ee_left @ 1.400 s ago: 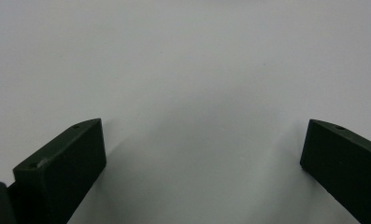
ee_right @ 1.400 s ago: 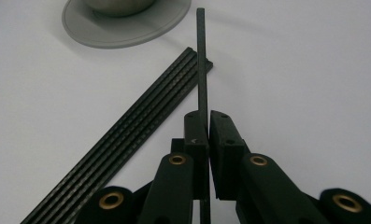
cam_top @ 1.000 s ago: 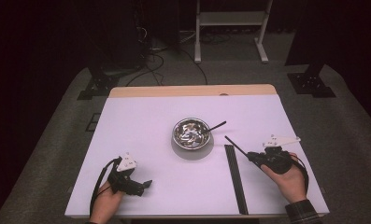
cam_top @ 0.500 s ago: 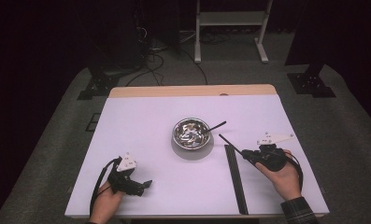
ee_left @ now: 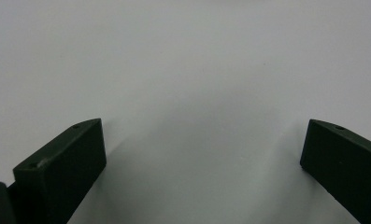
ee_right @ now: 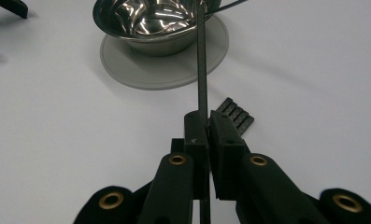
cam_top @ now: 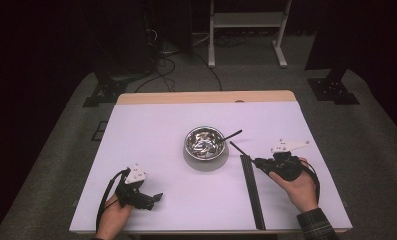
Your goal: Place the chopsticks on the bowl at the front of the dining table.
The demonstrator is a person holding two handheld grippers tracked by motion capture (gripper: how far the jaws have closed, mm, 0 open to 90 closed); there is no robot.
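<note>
I record the right claw (cam_top: 256, 161) at the right side of the desk (cam_top: 151, 130), held in the person's right hand (cam_top: 298, 185). Its jaws are pinched narrow on a thin black rod (ee_right: 202, 65), which I see clamped between the two pads in the right gripper view. From the grip the rod runs forward and away from the claw, its far tip reaching the rim of the steel bowl (cam_top: 205, 142) at mid-desk. In the high view the same rod (cam_top: 241, 151) slants up and left from the claw toward the bowl.

The bowl stands on a round grey mat (ee_right: 164, 70). A second black rod (cam_top: 231, 135) leans out of the bowl over its far right rim. Just near of the right claw, a bundle of black rods (cam_top: 252, 190) lies flat on the desk, running toward the near edge; its end (ee_right: 234, 114) shows just right of the gripped rod.

The left claw (cam_top: 156, 198) rests at the near left of the desk, well apart from the bowl. Its jaws stand wide, with bare white desk surface (ee_left: 197, 93) between them.
</note>
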